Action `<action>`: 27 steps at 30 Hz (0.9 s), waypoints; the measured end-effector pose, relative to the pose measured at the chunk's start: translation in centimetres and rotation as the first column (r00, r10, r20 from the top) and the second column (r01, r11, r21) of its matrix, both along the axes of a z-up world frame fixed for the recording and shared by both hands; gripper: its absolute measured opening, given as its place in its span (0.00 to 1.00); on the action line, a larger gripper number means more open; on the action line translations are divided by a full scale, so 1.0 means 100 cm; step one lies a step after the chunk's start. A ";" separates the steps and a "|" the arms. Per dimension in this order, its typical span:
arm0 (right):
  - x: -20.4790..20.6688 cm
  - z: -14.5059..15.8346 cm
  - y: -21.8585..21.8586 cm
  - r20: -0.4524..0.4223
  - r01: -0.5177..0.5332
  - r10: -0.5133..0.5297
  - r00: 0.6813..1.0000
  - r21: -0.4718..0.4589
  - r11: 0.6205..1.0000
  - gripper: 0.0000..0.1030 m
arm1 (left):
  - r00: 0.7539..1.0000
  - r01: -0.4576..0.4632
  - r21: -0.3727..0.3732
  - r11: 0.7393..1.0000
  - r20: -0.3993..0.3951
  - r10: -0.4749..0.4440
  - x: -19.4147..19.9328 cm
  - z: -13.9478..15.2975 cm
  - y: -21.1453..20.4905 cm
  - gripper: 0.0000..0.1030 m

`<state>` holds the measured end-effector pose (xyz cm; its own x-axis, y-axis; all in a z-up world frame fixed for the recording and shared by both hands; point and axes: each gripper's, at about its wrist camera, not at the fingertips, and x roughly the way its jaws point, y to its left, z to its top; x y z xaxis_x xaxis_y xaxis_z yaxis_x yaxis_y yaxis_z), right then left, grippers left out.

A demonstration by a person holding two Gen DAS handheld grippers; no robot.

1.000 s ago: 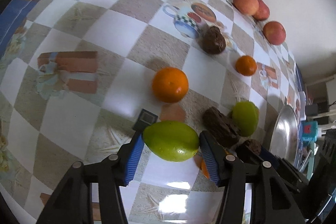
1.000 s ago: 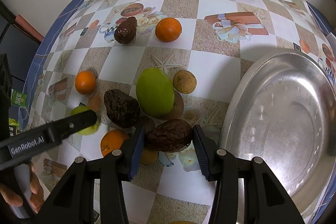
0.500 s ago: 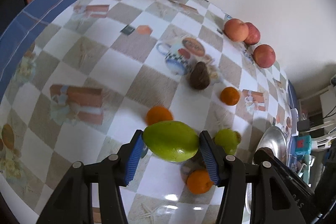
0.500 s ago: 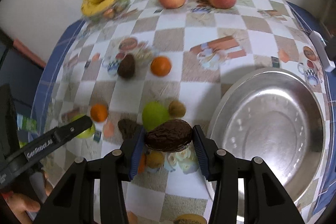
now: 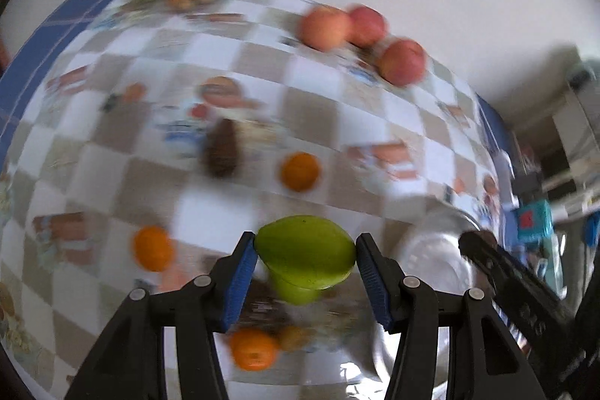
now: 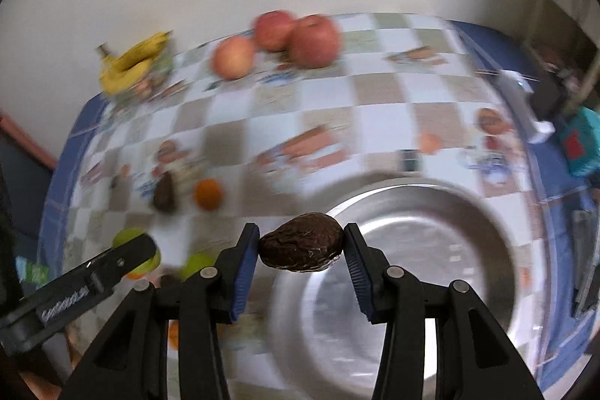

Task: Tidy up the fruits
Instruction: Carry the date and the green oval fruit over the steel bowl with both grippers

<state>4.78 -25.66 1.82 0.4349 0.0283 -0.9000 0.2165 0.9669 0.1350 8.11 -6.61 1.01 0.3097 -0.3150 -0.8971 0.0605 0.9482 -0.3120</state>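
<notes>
Between my left gripper's blue fingers sits a green mango, clamped from both sides and held above the checkered desk. My right gripper is likewise closed on a dark wrinkled avocado, held just at the near rim of the big steel bowl, which lies below and to the right of those fingers; I can see nothing inside it, though the view is blurred. Far ahead and to the left of the right fingers, a clear tray carries a bunch of bananas with some small fruit I cannot identify under it. Ahead of the right fingers I count three apples bunched together at the back of the desk. From the left wrist I count three oranges, one ahead of the fingers, one to their left, one beneath them, plus one more dark avocado lying ahead and left.
</notes>
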 end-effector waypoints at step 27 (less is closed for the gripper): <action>-0.005 -0.066 -0.084 -0.173 0.216 -0.211 0.962 0.012 0.976 0.47 | 0.935 0.356 0.062 0.932 -0.019 -0.355 -0.022 -0.052 -0.144 0.55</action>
<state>4.30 -34.10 -4.77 0.2752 -0.0197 -0.9612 0.4395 0.8918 0.1075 5.88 -21.04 -4.19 0.1814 -0.3453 -0.9208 0.3953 0.8830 -0.2533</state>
